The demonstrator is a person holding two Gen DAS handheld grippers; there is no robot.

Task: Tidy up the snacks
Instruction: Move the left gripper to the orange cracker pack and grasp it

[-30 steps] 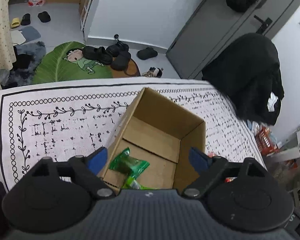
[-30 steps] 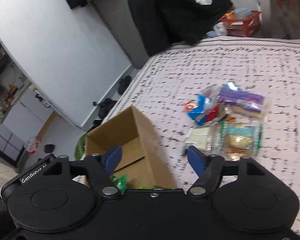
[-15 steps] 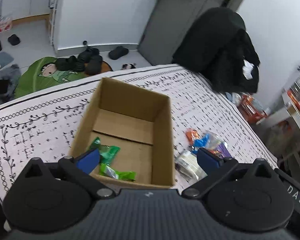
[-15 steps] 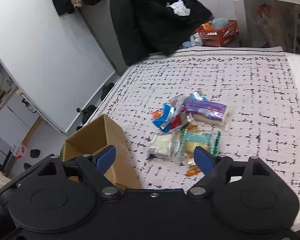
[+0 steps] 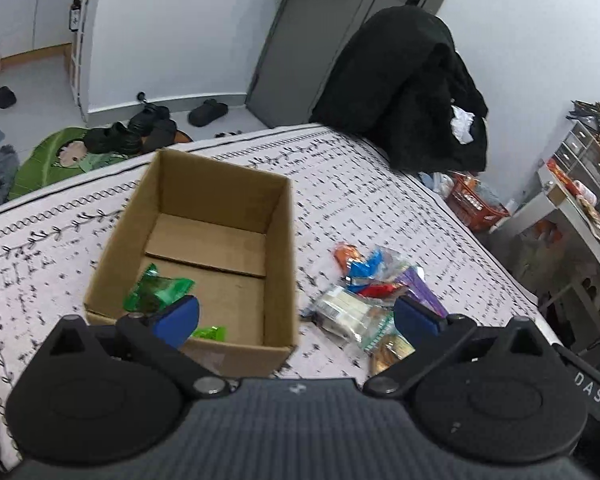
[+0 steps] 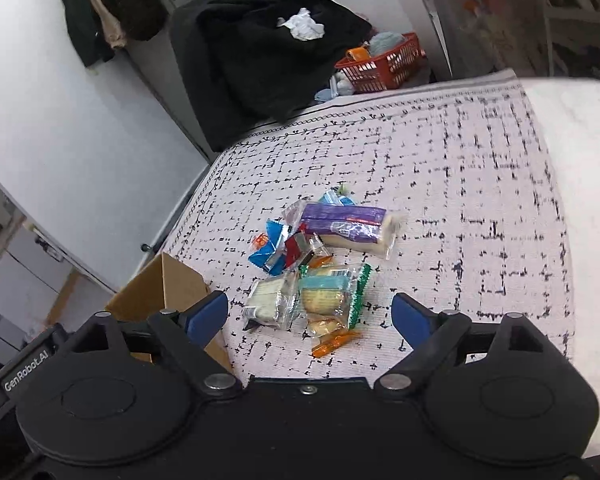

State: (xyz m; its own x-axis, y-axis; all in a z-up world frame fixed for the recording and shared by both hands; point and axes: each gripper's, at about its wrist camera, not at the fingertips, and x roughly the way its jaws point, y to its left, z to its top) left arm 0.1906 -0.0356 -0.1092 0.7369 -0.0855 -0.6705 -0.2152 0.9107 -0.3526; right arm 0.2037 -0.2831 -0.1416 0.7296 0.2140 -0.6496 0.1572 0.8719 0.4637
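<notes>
An open cardboard box stands on the patterned cloth, with a green snack packet inside; its corner also shows in the right wrist view. A pile of snack packets lies right of the box; in the right wrist view the pile holds a purple packet, blue packets and clear biscuit packets. My left gripper is open and empty, above the box's near right corner. My right gripper is open and empty, above the near edge of the pile.
A black coat over a chair stands beyond the cloth's far edge. A red basket sits on the floor beside it. Shoes and a green mat lie on the floor to the left. Bare cloth lies right of the pile.
Both grippers have swung to the right, away from the box and toward the snack pile. The pile now sits between the right gripper's fingers. Both stay open and empty.
</notes>
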